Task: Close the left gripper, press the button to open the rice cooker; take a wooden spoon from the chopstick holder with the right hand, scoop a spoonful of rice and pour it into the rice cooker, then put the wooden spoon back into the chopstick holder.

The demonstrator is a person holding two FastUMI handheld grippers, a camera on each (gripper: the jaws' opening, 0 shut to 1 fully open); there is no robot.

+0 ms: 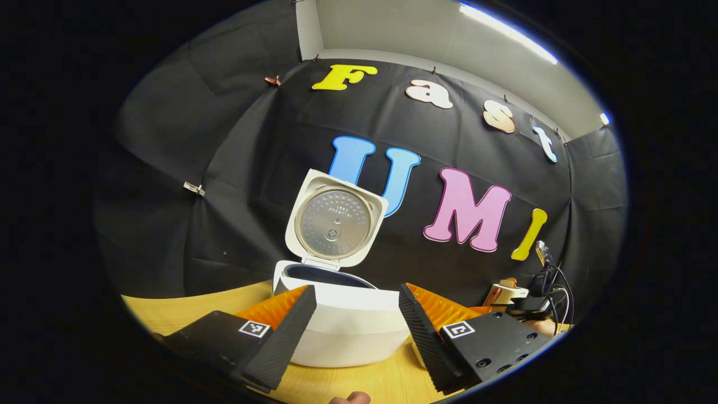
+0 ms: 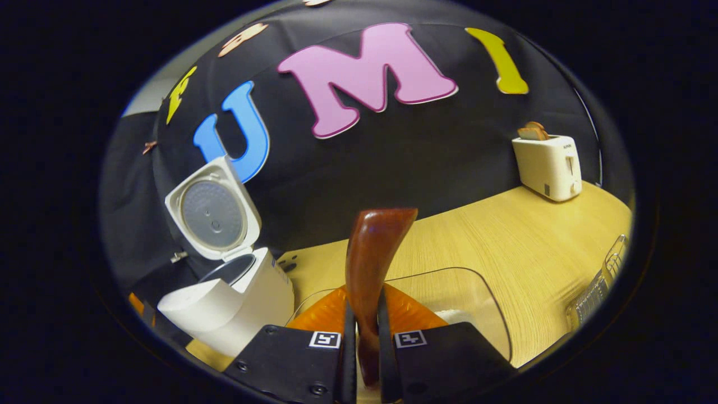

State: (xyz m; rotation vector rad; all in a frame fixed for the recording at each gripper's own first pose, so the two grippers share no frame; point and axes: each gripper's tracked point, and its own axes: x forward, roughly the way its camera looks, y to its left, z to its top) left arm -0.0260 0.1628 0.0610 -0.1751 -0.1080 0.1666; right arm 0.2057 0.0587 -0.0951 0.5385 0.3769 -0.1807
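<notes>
Left gripper view: left gripper (image 1: 354, 314) spread wide, nothing between fingers, hovering just in front of rice cooker (image 1: 342, 322) on wooden table (image 1: 185, 311); lid (image 1: 335, 220) up. Right gripper view: right gripper (image 2: 366, 342) clenched on wooden spoon (image 2: 371, 264), handle upright btwn fingers, above clear container (image 2: 477, 303). Rice cooker left w/ lid open; toaster (image 2: 548, 165) far right, wire rack (image 2: 603, 286) at edge.

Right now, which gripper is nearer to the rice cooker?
Left. The left gripper is open with the rice cooker just beyond its fingers. The right gripper, shut on the wooden spoon, sits off to the cooker's side.
</notes>
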